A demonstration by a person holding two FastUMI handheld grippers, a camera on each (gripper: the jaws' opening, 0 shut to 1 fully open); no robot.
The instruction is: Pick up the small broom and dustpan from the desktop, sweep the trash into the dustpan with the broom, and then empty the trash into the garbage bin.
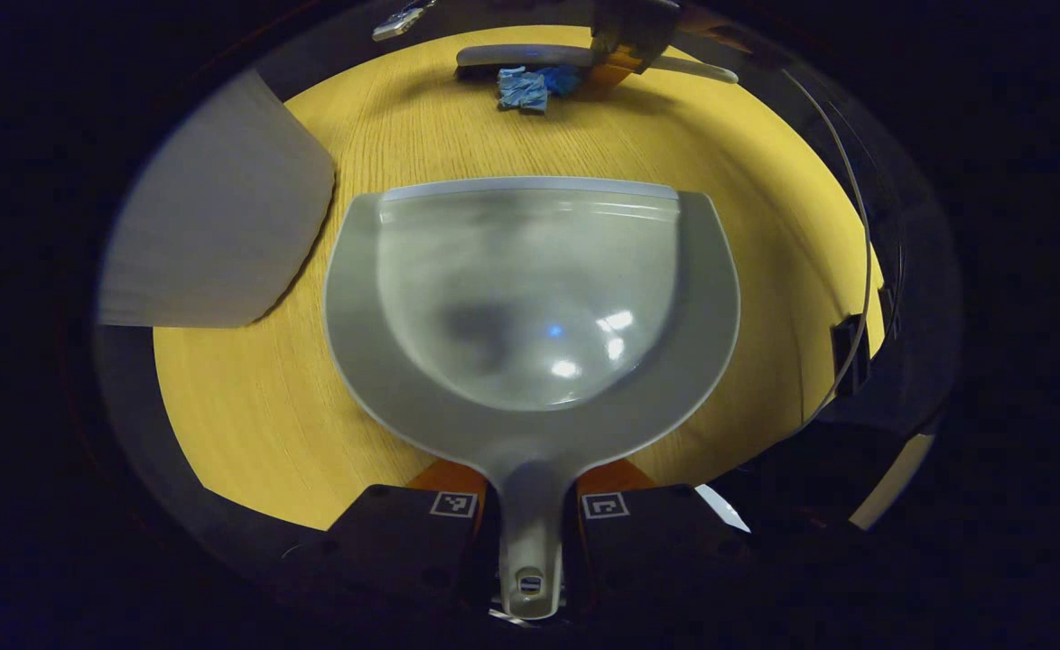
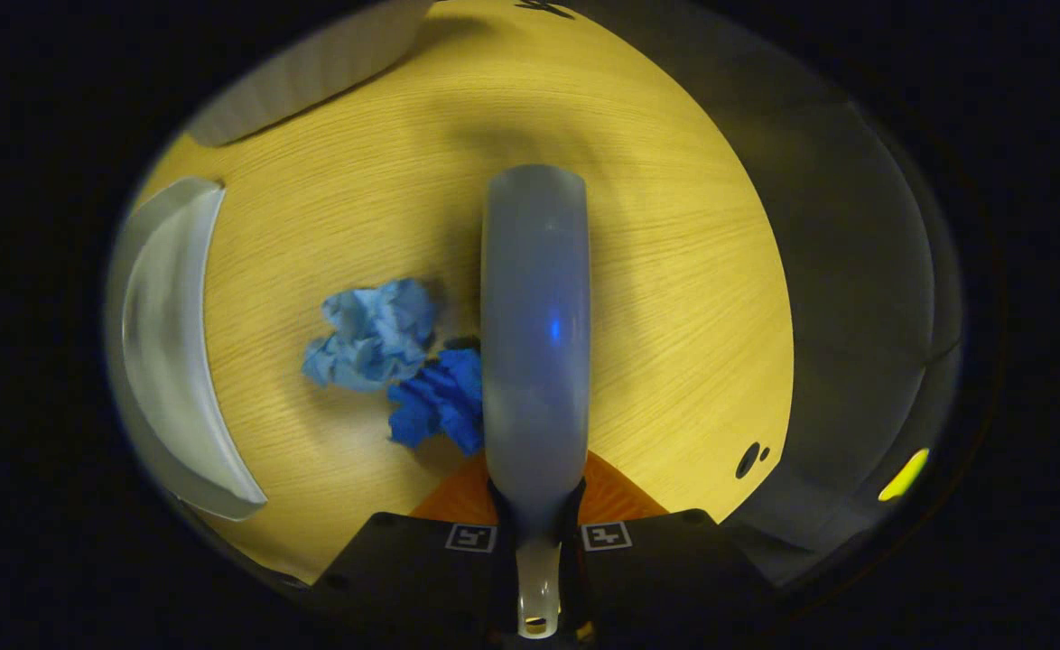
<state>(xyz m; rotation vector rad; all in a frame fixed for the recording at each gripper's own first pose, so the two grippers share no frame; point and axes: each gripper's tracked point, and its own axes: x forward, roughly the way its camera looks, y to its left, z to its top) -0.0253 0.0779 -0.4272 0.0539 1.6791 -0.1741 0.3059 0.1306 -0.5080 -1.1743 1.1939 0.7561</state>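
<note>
Dustpan point(image 1: 530, 298) grey, glossy clear scoop; trash point(image 2: 399, 361) crumpled blue paper.

No legible text, brand, number or sign found. Square coded markers point(image 1: 453, 504) noted on left gripper fingers and on right gripper fingers point(image 2: 471, 538); patterns only, not readable as characters.

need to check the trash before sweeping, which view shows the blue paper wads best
The right gripper view: the two blue paper wads lie close and large on the desktop, just beside the broom, so their crumpled shapes are clear. The left gripper view shows the wads far off and small, beyond the dustpan, next to the broom.
</note>
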